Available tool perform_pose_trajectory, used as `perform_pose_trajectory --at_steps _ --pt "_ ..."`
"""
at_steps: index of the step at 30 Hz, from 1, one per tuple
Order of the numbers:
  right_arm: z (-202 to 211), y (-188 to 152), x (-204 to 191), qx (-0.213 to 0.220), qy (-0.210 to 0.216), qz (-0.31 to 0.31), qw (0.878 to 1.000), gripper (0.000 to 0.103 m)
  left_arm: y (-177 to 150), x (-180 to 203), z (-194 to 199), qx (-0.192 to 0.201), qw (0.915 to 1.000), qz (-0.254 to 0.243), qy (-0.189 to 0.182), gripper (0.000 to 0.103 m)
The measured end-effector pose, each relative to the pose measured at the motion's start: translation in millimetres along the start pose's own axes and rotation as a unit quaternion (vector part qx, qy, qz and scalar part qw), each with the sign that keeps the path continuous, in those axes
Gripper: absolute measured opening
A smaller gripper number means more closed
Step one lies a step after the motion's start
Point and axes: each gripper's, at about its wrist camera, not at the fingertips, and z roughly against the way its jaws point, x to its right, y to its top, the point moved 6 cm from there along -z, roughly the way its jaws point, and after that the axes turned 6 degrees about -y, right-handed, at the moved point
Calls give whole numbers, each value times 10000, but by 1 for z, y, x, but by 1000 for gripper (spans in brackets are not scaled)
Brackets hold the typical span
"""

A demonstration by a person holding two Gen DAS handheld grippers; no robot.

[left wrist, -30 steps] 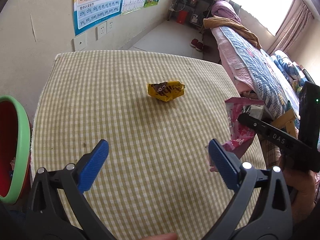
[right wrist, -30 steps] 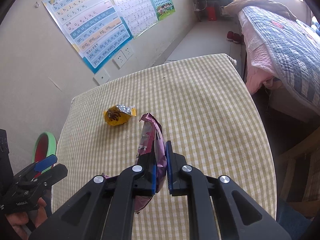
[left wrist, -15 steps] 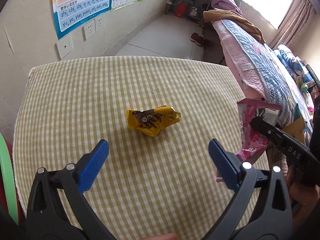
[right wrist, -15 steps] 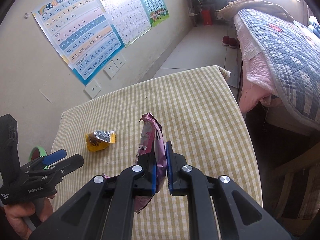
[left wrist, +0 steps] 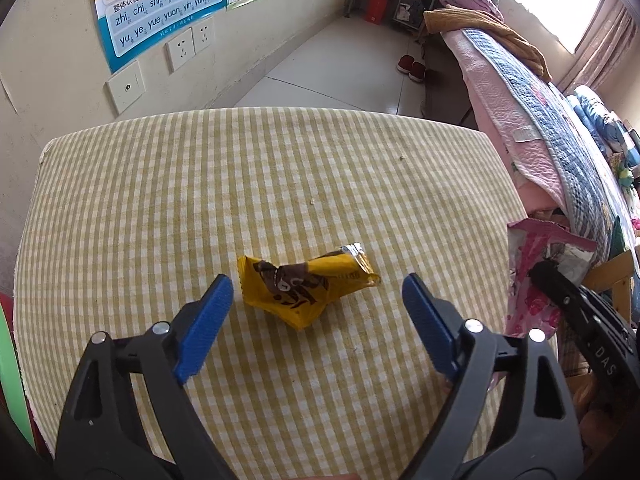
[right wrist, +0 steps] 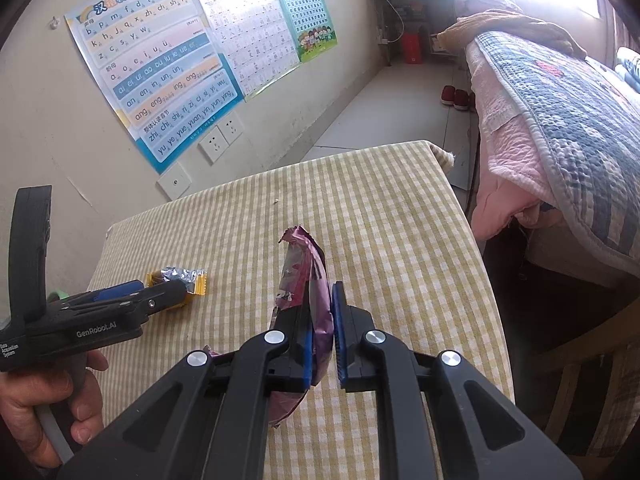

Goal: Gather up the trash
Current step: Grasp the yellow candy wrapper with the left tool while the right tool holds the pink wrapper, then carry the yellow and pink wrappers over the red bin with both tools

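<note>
L. gripper (left wrist: 316,300), jaws wide but just closing in, straddled yellow snack wrapper (left wrist: 304,290); its long axis ran across the gap. R. gripper (right wrist: 320,334) was clamped on pink wrapper (right wrist: 306,276), farther off.

My right gripper (right wrist: 322,332) is clamped on a pink wrapper (right wrist: 304,276), which stands upright between the blue pads (right wrist: 337,332) above the checked table (right wrist: 400,240). At the left I see my left gripper (right wrist: 132,294), held in a hand (right wrist: 44,404), reaching in over a yellow wrapper (right wrist: 182,278) that lies on the cloth. Its jaws have just been closing a little; from here I cannot tell whether they touch the yellow wrapper. Posters (right wrist: 160,80) hang on the wall behind, and a bed (right wrist: 560,120) runs along the right.
</note>
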Motion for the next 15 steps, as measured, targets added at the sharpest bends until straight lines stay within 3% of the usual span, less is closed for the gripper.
perform_pose_trajectory --at_steps 6,15 --pt "1 0 1 34 29 10 10000 10 -1 -3 -10 -142 9999 -31 36 61" --pt "2 0 3 10 104 -41 9999 10 -11 -2 -1 -204 9995 -235 105 54"
